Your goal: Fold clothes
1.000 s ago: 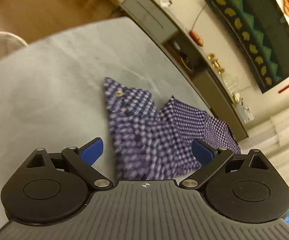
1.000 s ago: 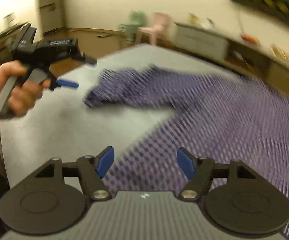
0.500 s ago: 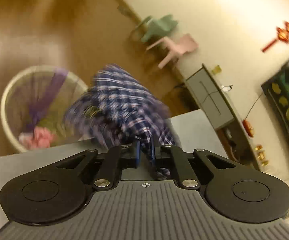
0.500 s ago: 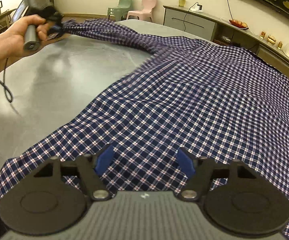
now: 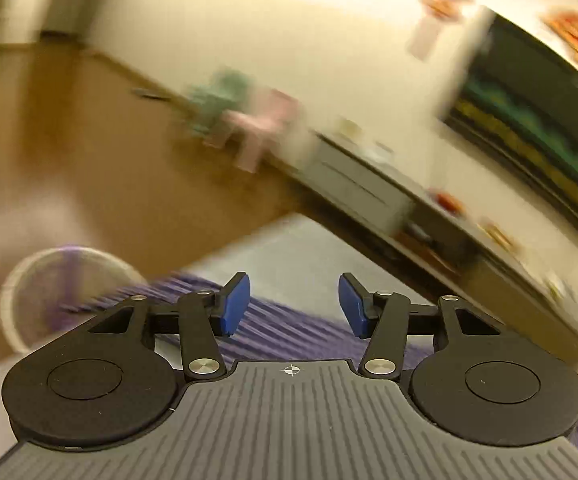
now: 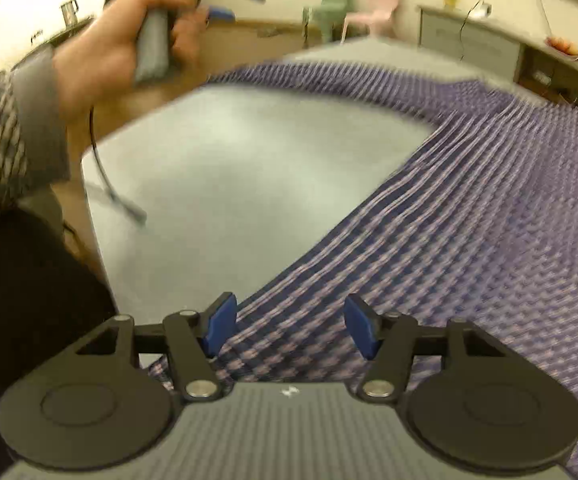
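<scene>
A blue and white checked shirt (image 6: pixel 469 208) lies spread over the right and far side of the grey table (image 6: pixel 229 176), with a sleeve stretched along the far edge. My right gripper (image 6: pixel 289 330) is open, just above the shirt's near edge. My left gripper (image 5: pixel 293 306) is open and empty, raised above the sleeve (image 5: pixel 289 326) near the table's far left edge; the right wrist view shows it held high in a hand (image 6: pixel 217 12). Both views are blurred by motion.
A white basket (image 5: pixel 61 292) with clothes stands on the wooden floor left of the table. Green and pink small chairs (image 5: pixel 245 120) and a long grey sideboard (image 5: pixel 369 192) line the far wall. My body (image 6: pixel 21 300) is at the table's left edge.
My left gripper, shut on the sleeve half a second ago, has opened and let it drop on the table, then lifted away. My right gripper stayed open and shifted over the shirt's edge.
</scene>
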